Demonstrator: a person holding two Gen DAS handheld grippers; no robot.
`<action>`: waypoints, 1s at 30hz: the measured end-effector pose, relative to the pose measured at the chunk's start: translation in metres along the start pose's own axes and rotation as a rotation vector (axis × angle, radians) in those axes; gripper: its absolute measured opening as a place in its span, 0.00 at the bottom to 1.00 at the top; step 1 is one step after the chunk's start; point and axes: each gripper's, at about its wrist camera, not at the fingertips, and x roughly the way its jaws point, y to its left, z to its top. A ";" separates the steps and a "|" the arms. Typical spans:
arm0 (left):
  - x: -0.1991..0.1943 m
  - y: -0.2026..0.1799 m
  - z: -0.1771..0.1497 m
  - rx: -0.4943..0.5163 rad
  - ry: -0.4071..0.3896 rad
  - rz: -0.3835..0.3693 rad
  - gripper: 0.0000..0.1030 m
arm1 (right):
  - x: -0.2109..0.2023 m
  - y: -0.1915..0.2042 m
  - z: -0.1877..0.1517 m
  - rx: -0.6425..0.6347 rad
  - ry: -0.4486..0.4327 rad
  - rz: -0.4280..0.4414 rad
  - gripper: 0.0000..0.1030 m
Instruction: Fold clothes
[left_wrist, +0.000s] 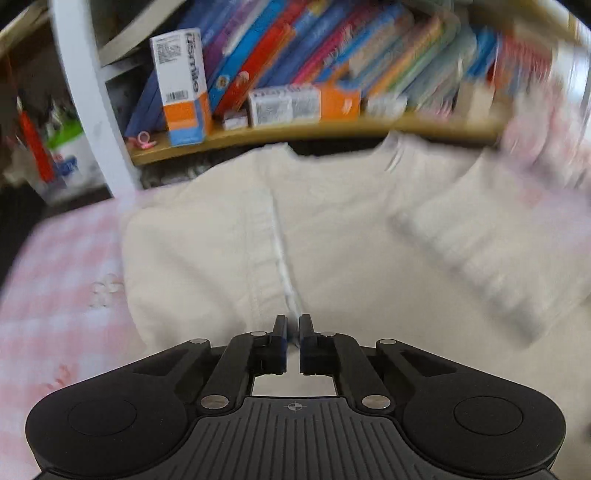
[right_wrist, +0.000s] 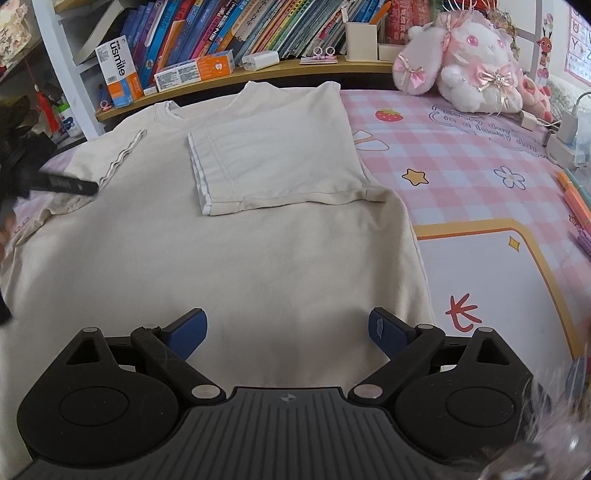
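A cream T-shirt (right_wrist: 236, 243) lies spread on the pink checked bed cover (right_wrist: 461, 155). Its right sleeve (right_wrist: 273, 166) is folded inward over the chest. The left sleeve (right_wrist: 114, 158) lies out flat at the left. My left gripper (left_wrist: 293, 325) is shut on the hem of that left sleeve (left_wrist: 284, 266); one of its fingers (right_wrist: 70, 184) shows at the sleeve edge in the right wrist view. My right gripper (right_wrist: 286, 328) is open and empty, hovering above the shirt's lower body.
A wooden shelf (right_wrist: 236, 77) with books and boxes runs along the far edge of the bed. A plush rabbit (right_wrist: 469, 62) sits at the back right. Pens (right_wrist: 576, 199) and a charger (right_wrist: 561, 136) lie at the right edge.
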 end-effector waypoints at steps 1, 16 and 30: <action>-0.006 0.002 0.002 0.001 -0.009 -0.032 0.06 | 0.000 0.000 0.000 -0.002 -0.002 -0.001 0.92; 0.057 0.171 0.039 -0.525 -0.011 -0.013 0.34 | -0.002 0.008 -0.006 -0.019 0.012 -0.053 0.92; 0.078 0.200 0.064 -0.412 0.011 0.071 0.05 | -0.001 0.016 -0.010 -0.013 0.029 -0.120 0.92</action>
